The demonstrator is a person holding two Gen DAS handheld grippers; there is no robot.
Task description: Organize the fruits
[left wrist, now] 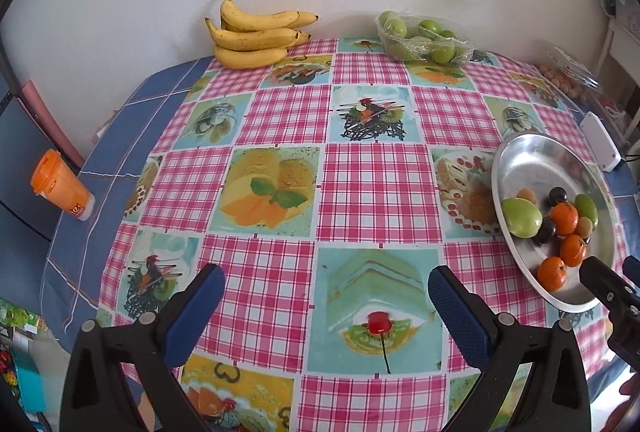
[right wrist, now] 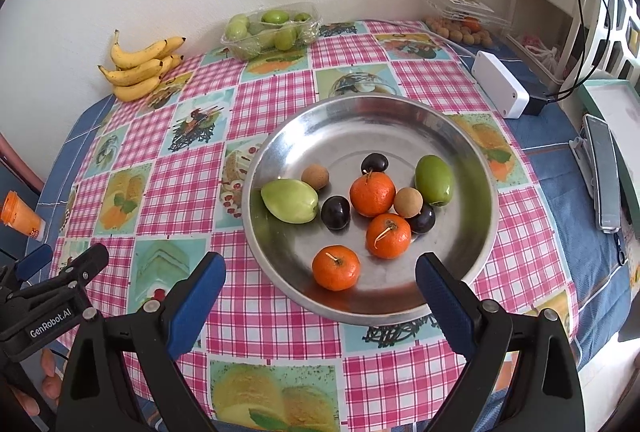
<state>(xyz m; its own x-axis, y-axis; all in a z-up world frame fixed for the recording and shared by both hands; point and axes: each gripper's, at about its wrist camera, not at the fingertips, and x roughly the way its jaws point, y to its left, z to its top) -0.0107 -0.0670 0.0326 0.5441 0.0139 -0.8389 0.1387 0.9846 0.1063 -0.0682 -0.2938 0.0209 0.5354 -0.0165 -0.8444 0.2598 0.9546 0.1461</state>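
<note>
My right gripper (right wrist: pixel 320 286) hangs over the near rim of the metal plate (right wrist: pixel 472 147), jaws wide and holding nothing. My left gripper (left wrist: pixel 326 306) hovers over bare tablecloth (left wrist: pixel 360 183) left of the plate, jaws wide too, empty. On the plate I see three oranges, the nearest (right wrist: pixel 335 268) between my right fingers, plus two green fruits, three dark plums and two brown longans, clustered near the middle. Bananas (left wrist: pixel 256 31) and a wrapped tray of green fruit (left wrist: pixel 422 35) sit by the far wall, well apart from the plate.
</note>
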